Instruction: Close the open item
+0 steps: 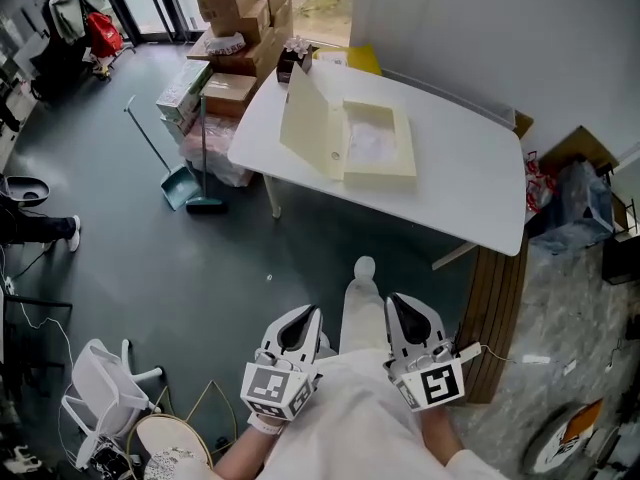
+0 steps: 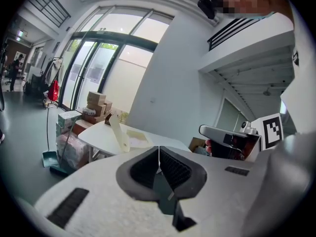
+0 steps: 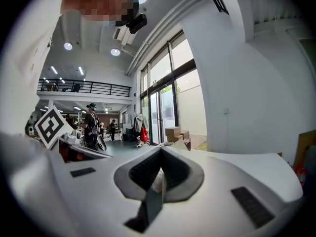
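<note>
A cream box [image 1: 378, 148] lies open on the white table [image 1: 470, 183], and its lid [image 1: 310, 123] stands upright on the box's left side. The left gripper view shows the same lid [image 2: 117, 132] far ahead. Both grippers are held low, close to the person's body and well short of the table. My left gripper [image 1: 300, 318] has its jaws together with nothing between them, and its pads [image 2: 170, 167] meet in a thin line. My right gripper [image 1: 402, 306] also looks shut and empty, with its pads [image 3: 148, 169] touching.
Stacked cardboard boxes [image 1: 245, 18] stand behind the table's far left corner. A broom and dustpan [image 1: 185, 183] lean left of the table. A wooden bench [image 1: 495, 308] runs under the table's right end. A white chair [image 1: 100, 388] stands at the lower left.
</note>
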